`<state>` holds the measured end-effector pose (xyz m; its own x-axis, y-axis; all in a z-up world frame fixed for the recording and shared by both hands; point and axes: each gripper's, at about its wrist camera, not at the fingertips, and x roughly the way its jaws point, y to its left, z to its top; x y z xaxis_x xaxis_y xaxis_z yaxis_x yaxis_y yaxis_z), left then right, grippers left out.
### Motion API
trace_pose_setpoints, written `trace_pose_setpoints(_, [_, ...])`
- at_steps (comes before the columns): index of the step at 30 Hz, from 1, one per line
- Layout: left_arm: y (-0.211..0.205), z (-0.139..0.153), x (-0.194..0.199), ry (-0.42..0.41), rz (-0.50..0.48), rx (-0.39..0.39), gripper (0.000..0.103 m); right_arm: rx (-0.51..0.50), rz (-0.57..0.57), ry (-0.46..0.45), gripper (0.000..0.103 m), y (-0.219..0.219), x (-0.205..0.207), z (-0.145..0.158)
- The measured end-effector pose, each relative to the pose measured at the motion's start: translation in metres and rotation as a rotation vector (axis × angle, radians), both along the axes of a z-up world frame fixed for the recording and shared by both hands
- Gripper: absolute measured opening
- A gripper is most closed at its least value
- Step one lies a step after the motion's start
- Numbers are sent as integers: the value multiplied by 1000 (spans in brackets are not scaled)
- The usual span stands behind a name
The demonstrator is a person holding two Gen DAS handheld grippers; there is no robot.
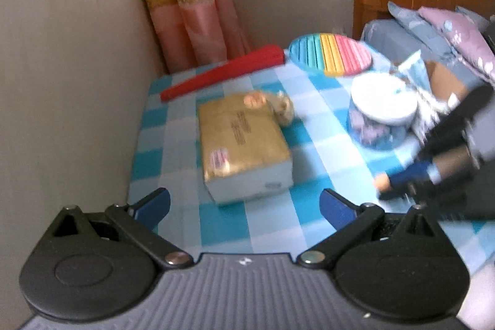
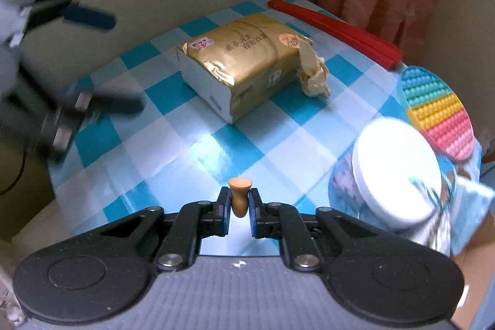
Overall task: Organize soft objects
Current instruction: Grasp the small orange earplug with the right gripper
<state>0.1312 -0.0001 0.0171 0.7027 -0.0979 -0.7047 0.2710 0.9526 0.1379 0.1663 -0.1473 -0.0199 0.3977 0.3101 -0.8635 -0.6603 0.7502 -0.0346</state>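
Observation:
My right gripper (image 2: 239, 201) is shut on a small orange foam earplug (image 2: 240, 197), held above the blue-checked table (image 2: 161, 126); the left wrist view shows that gripper (image 1: 399, 186) blurred at the right with the earplug (image 1: 381, 182) sticking out. My left gripper (image 1: 244, 204) stands open over the table's near edge with nothing between its fingers. A gold tissue pack (image 1: 244, 144) with a crumpled tissue poking from its far end lies ahead of it. The same tissue pack (image 2: 244, 64) lies mid-table in the right wrist view, and the left gripper (image 2: 102, 57) hangs blurred at the left.
A white-lidded clear jar (image 2: 393, 175) stands at the right near a rainbow pop-bubble mat (image 2: 439, 113). A red folded fan (image 2: 334, 30) lies at the back. Walls and pink curtains (image 1: 188, 14) close in behind; pillows (image 1: 448, 33) and a wooden headboard sit right.

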Motion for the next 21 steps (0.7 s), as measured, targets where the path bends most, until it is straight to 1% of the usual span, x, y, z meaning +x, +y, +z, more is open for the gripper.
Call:
trace_pose_setpoints(5, [-19, 21, 34, -6, -56, 10, 102, 33, -27, 5, 15, -16, -21, 4])
trace_pose_setpoints(7, [-30, 29, 51, 1, -78, 14, 100, 45, -31, 8, 15, -21, -30, 5])
trace_pose_setpoints(9, [-41, 33, 73, 44, -134, -12, 100, 54, -35, 4, 15, -24, -38, 7])
trace_pose_setpoints(11, [-52, 32, 94, 97, -138, -18, 99, 69, -38, 4, 15, -27, -44, 8])
trace_pose_setpoints(15, [-76, 24, 129, 178, -177, 44, 97, 97, -48, 9, 15, -33, -51, 7])
trace_pose_setpoints(21, [-104, 15, 168, 258, -266, 132, 95, 116, -63, 23, 15, -39, -55, 4])
